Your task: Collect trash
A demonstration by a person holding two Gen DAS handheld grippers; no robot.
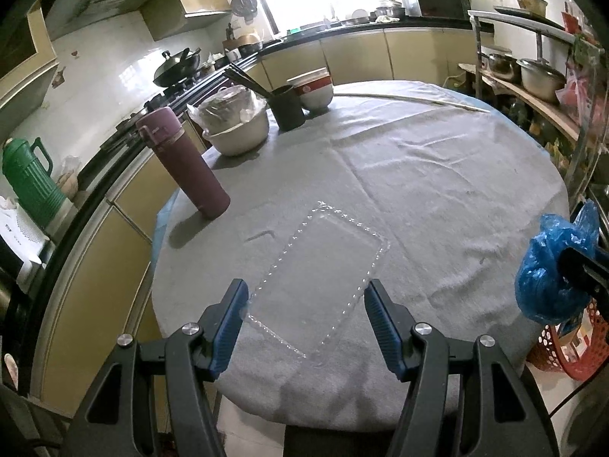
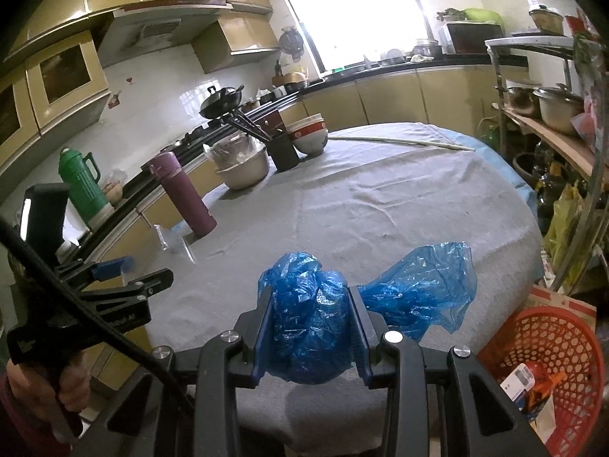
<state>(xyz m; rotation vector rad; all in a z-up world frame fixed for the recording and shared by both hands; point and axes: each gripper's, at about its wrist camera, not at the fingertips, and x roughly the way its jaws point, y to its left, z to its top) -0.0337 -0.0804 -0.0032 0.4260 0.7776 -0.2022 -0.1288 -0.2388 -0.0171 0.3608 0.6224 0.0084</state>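
One round table (image 1: 437, 175) is seen, draped in one grey cloth. One red basket (image 2: 552, 346) is found beside its edge, packaging inside. One purple flask (image 1: 182, 160) is stood upright near two stacked bowls (image 1: 314, 89). One clear plastic tray (image 1: 323, 278) is clamped by the left gripper (image 1: 304, 327). One crumpled blue plastic bag (image 2: 316, 327) is squeezed narrowly in the right gripper (image 2: 310, 333), above the table's near edge.
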